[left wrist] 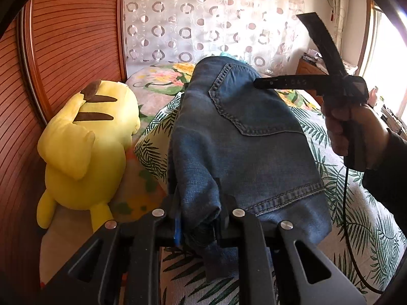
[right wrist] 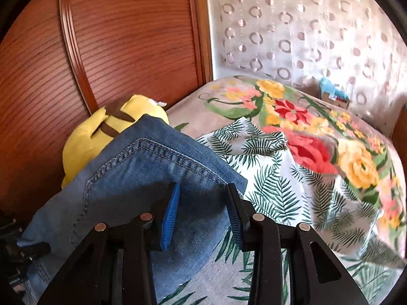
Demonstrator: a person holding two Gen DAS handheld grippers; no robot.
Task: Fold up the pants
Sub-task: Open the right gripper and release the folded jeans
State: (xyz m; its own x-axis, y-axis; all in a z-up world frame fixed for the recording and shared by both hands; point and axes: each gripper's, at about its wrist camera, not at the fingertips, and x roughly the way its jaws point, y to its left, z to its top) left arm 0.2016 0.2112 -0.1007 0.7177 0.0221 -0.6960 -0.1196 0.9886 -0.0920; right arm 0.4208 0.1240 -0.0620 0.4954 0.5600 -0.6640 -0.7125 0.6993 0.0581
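The blue jeans (left wrist: 241, 137) lie as a folded bundle on the bed, back pocket facing up. At the bottom of the left wrist view my left gripper (left wrist: 201, 203) is shut on a bunched end of the denim. A hand (left wrist: 356, 137) holds my right gripper (left wrist: 279, 49) at the far right end of the jeans, its fingers spread wide apart. In the right wrist view my right gripper (right wrist: 202, 216) is open. Its blue pads (right wrist: 169, 218) stand on either side of a stitched edge of the jeans (right wrist: 142, 178) without pressing on it.
A yellow plush toy (left wrist: 86, 142) lies left of the jeans against a ribbed wooden door (left wrist: 71, 38). The bed has a palm-leaf sheet (right wrist: 274, 178) and a flowered blanket (right wrist: 330, 137). A circle-patterned curtain (left wrist: 203, 17) hangs behind. A black cable (left wrist: 346, 216) hangs below the hand.
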